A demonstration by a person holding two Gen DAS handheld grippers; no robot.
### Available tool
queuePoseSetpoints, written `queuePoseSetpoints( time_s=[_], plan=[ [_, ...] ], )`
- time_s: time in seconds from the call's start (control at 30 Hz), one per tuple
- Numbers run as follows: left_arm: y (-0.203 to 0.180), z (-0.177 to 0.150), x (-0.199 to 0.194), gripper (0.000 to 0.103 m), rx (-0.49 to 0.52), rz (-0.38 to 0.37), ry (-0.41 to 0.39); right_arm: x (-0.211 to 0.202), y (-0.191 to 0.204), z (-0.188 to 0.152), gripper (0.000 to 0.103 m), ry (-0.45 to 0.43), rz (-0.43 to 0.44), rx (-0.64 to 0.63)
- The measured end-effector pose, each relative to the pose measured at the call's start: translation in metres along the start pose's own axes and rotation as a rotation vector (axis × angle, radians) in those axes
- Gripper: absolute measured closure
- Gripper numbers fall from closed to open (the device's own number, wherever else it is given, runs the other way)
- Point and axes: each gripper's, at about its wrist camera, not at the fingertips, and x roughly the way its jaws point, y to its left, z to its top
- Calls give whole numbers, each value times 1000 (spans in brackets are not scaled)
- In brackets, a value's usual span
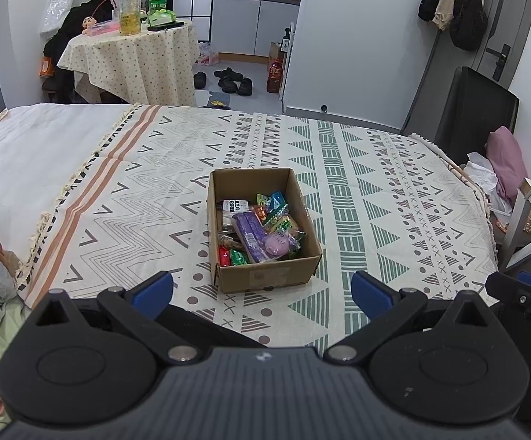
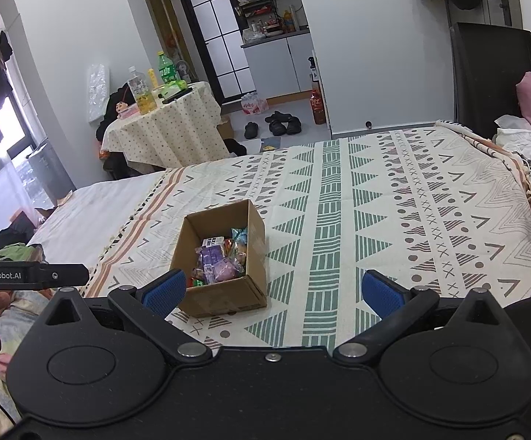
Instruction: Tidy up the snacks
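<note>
We hold the left gripper [image 1: 262, 293] and right gripper [image 2: 273, 293] spread wide and empty. The box [image 1: 265, 278] of snacks [image 1: 262, 229] sits mid-frame on the blanket [image 1: 375, 201]. Grabbing into that loose heap could tip the light box or crush wrappers.

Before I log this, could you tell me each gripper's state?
Left gripper: open, holding nothing.
Right gripper: open, holding nothing.
</note>
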Motion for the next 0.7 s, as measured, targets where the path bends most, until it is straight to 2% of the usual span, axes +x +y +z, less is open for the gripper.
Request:
queuePoseSetpoints(
  time_s=[0.7],
  plan=[
    [-3,-2,1,0,4,-1,2,0,-1,0,0,-1,-1,1]
  ],
)
